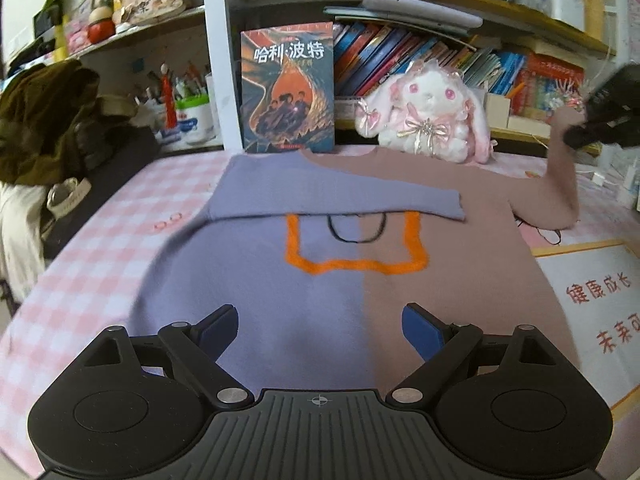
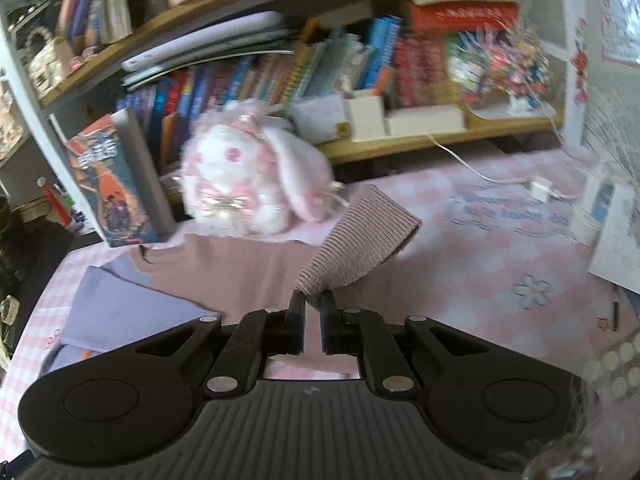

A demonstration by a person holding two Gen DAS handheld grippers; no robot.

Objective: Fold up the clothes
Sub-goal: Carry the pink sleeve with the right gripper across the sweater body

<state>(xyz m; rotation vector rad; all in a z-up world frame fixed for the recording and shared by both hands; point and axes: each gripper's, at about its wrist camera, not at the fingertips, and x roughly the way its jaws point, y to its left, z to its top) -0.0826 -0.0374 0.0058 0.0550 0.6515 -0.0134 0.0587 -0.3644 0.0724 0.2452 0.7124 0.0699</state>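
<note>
While the two-tone sweater lies flat on the pink-checked bench, its purple sleeve is folded across the chest above the orange outline. The left gripper hovers over the hem, jaws spread wide and holding nothing. The right gripper has its jaws pinching the ribbed cuff of the mauve sleeve, lifted clear of the bench. A plush rabbit and an upright book stand behind the collar; the right view is blurred, perhaps from motion.
</note>
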